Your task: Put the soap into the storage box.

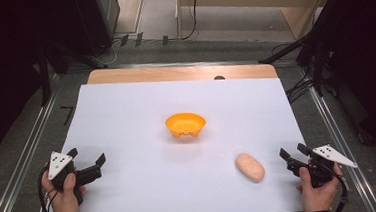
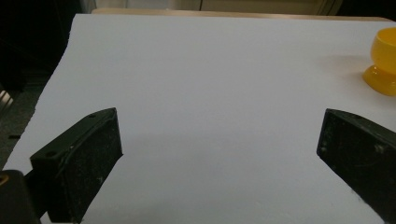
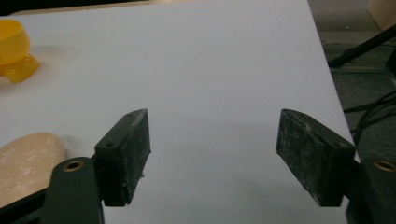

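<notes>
Left gripper (image 1: 88,158): we are holding it at the near left corner of the white sheet (image 1: 127,120), jaws standing wide apart — nothing is sitting between them, only bare sheet.
Left gripper view: we are looking across the sheet (image 2: 210,70); the orange bowl (image 2: 384,60) is showing at the far right edge.
Right gripper (image 1: 293,154): we are holding it at the near right edge of the sheet, jaws parted with a clear gap — nothing is gripped and the pads are touching nothing.
Bread roll (image 1: 250,167): it is lying on the sheet near the right gripper, just to its left, apart from the jaws.
Right gripper view: the roll (image 3: 25,163) is lying outside the left jaw, not between the pads.
Orange bowl (image 1: 186,125): it is standing upright at the middle of the sheet, well apart from both grippers and from the roll.
Hands: we are gripping one tool in the left hand (image 1: 64,197) and one in the right hand (image 1: 319,189), both entering from the near edge.
</notes>
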